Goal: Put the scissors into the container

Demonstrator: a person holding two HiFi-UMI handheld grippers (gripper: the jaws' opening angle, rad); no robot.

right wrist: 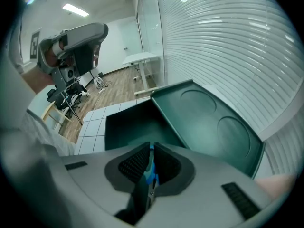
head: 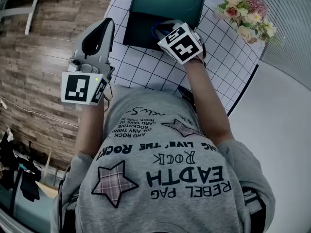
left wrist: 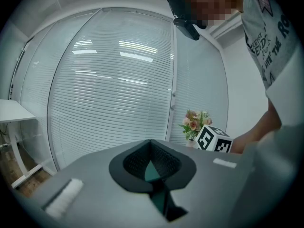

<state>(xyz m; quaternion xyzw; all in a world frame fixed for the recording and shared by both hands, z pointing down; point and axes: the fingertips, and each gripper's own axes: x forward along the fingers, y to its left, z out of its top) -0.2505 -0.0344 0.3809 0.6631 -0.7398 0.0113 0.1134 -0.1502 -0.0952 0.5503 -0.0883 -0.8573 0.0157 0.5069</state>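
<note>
While pointed down at the open dark green rectangular plastic container (right wrist: 126, 127) just ahead of and below its tips, found right gripper (right wrist: 151, 150) clamped on the blue-handled metal scissors (right wrist: 150, 178), which are pinched between its jaws and not yet inside. Judged pick-up done; lowering past the rim and release yet to do. Noted left gripper (left wrist: 151, 151) off to the side, jaws together on nothing.
</note>
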